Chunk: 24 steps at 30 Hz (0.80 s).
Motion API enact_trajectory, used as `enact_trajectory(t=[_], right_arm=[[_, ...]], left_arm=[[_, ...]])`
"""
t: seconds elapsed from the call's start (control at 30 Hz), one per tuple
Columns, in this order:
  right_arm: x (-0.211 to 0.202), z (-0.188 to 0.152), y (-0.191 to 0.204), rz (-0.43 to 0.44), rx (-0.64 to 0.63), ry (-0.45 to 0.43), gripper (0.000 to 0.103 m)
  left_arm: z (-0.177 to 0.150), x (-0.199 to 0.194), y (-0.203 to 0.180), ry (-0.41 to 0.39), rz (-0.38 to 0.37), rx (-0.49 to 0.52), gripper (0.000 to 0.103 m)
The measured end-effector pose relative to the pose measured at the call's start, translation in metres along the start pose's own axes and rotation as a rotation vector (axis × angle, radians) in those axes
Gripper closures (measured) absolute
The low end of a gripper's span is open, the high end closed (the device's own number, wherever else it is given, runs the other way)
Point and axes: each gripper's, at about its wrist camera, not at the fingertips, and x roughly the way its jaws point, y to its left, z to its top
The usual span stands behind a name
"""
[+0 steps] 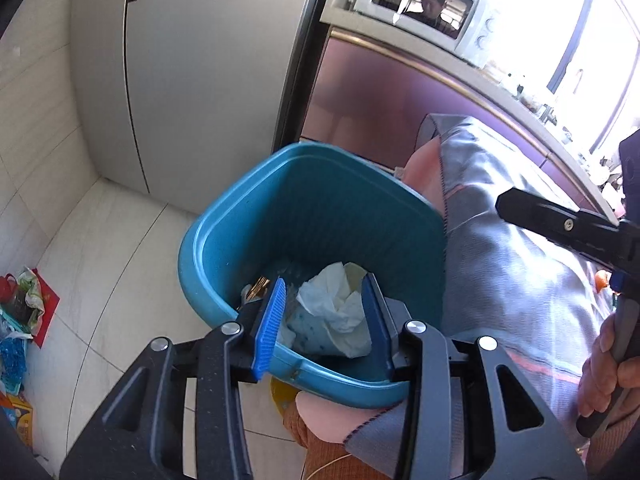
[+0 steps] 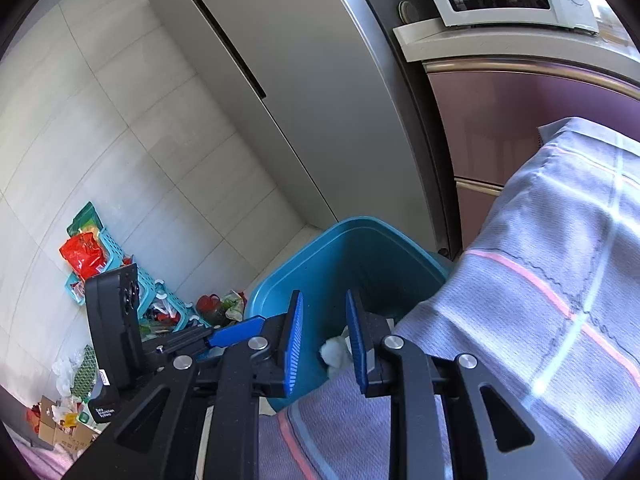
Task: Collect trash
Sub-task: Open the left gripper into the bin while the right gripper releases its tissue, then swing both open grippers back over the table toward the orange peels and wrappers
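Trash (image 1: 340, 312) down in the teal bin (image 1: 224, 240): crumpled white tissue piled at the bottom, something gold-coloured tucked at the left beside it. Bin sitting on the pale tiled floor (image 1: 100, 240), right up against a bed or cushion draped in a grey checked blanket (image 1: 520, 264) with pink stripes. Big grey fridge (image 1: 192, 80) just behind, purple cabinet (image 1: 380, 92) next to it with a white microwave (image 1: 424, 4) on top.

Left gripper (image 1: 326, 320) hanging over the bin's near rim, blue-padded fingers (image 1: 270, 324) parted with nothing pinched between them, tissue lying loose below. Right gripper (image 2: 322, 340) same deal from the blanket side: fingers (image 2: 292, 344) spread a bit, empty, pointing down at the bin opening, a bit of white tissue (image 2: 334, 350) visible through the gap. Hand (image 1: 608, 368) wrapped round the right gripper's handle at the edge of the left view.

Over by the wall, messy heap of stuff: teal plastic baskets (image 2: 152, 292), red bag (image 2: 82, 254), more bags and cardboard (image 2: 60, 432) scattered on the floor.
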Motion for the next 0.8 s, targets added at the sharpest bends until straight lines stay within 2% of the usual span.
enact_trajectory(t=[0.13, 0.33, 0.37, 0.43, 0.8], right_arm=[[-0.016, -0.005, -0.004, 0.001, 0.003, -0.021, 0.075], [-0.052, -0.018, -0.007, -0.030, -0.021, -0.064, 0.074], [-0.060, -0.021, -0.007, -0.039, -0.026, -0.080, 0.069], [-0.076, -0.027, -0.010, -0.061, -0.022, -0.108, 0.064], [-0.155, -0.068, -0.045, -0.205, 0.065, -0.216, 0.064]], left_arm=[[0.001, -0.013, -0.012, -0.037, -0.029, 0.020, 0.060], [-0.001, -0.035, -0.040, -0.090, -0.099, 0.088, 0.056], [-0.001, -0.038, -0.047, -0.094, -0.113, 0.102, 0.056], [-0.002, -0.042, -0.060, -0.097, -0.141, 0.129, 0.055], [-0.011, -0.039, -0.147, -0.058, -0.304, 0.277, 0.054]])
